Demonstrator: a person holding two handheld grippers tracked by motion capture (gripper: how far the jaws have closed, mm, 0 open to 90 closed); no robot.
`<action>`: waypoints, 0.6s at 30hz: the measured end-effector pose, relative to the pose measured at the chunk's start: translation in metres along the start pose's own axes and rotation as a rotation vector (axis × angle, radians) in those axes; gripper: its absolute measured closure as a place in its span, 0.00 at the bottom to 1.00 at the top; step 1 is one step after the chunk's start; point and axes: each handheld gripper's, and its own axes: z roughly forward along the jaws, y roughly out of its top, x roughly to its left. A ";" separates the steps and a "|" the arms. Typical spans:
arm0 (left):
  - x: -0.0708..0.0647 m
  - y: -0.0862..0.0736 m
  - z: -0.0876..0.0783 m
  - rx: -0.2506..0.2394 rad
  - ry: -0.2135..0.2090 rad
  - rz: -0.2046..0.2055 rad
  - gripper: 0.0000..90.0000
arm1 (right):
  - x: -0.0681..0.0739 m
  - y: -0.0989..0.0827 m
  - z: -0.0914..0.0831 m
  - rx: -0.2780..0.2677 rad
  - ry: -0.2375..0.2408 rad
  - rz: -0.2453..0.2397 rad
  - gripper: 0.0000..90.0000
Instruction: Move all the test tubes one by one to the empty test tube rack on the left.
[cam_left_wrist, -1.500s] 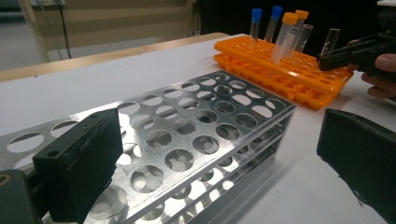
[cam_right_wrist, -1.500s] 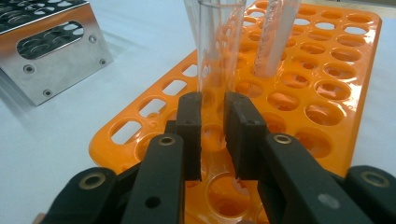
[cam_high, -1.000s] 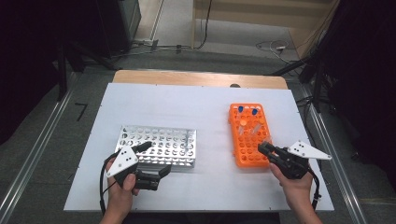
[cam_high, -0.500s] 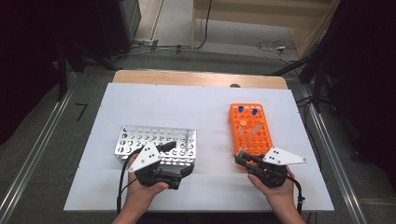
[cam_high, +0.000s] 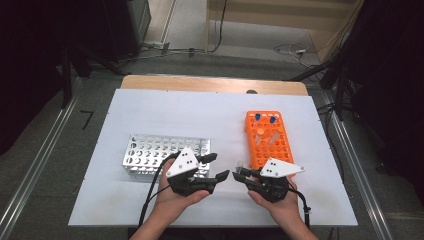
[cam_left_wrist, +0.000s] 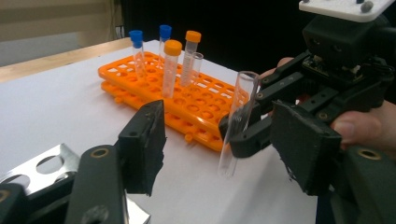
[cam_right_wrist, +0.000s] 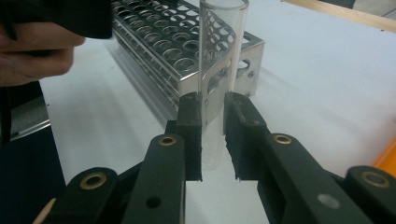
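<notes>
Between the racks, our right gripper pinches a bare tube upright; our left gripper, jaws just narrowed yet empty, has moved close, suggesting a handover.

Even, soft light from overhead falls on the white table, bright against a dark surround; shadows under the hands are faint. Both gripper views are soft: the near black jaws blur, and the metal rack beyond the right gripper's tips carries mild glare.
</notes>
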 end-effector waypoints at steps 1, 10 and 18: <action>-0.001 0.000 0.002 0.004 -0.006 0.006 0.46 | 0.001 0.000 0.001 0.000 0.008 0.001 0.82; -0.009 -0.002 0.017 0.023 -0.049 0.023 0.64 | 0.014 0.001 0.008 0.021 0.047 -0.032 0.82; -0.011 -0.003 0.018 0.037 -0.062 0.044 0.80 | 0.017 0.003 0.008 0.020 0.056 -0.041 0.82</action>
